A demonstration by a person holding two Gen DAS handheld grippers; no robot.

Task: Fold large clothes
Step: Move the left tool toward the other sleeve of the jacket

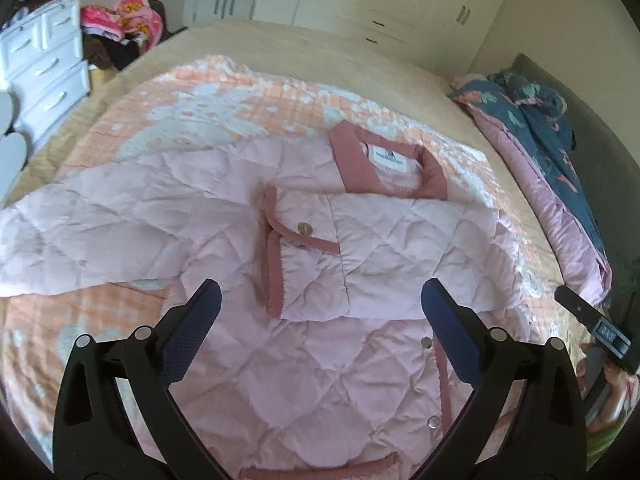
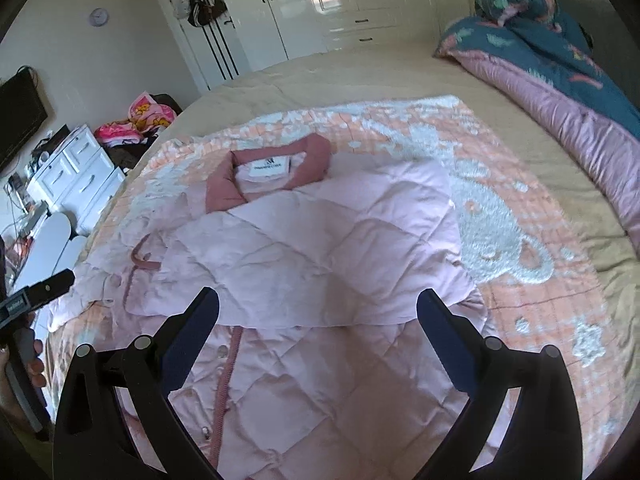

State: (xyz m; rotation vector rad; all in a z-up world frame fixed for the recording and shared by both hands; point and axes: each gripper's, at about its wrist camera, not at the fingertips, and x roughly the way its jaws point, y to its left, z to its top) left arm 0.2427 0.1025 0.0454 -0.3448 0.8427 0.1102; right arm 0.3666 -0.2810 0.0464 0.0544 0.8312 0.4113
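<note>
A pale pink quilted jacket (image 1: 304,360) is lying flat, front up, on a peach-and-white blanket (image 1: 168,120) spread over the bed. Its darker rose collar (image 1: 360,164) is pointing toward the far wardrobes, with a white label showing inside. One sleeve (image 1: 384,252) is lying folded across the chest, its rose-trimmed cuff with a metal snap resting near the middle. The other sleeve (image 1: 100,232) is stretching outward, unfolded, onto the blanket. Metal snaps are running down the rose-edged front placket.
</note>
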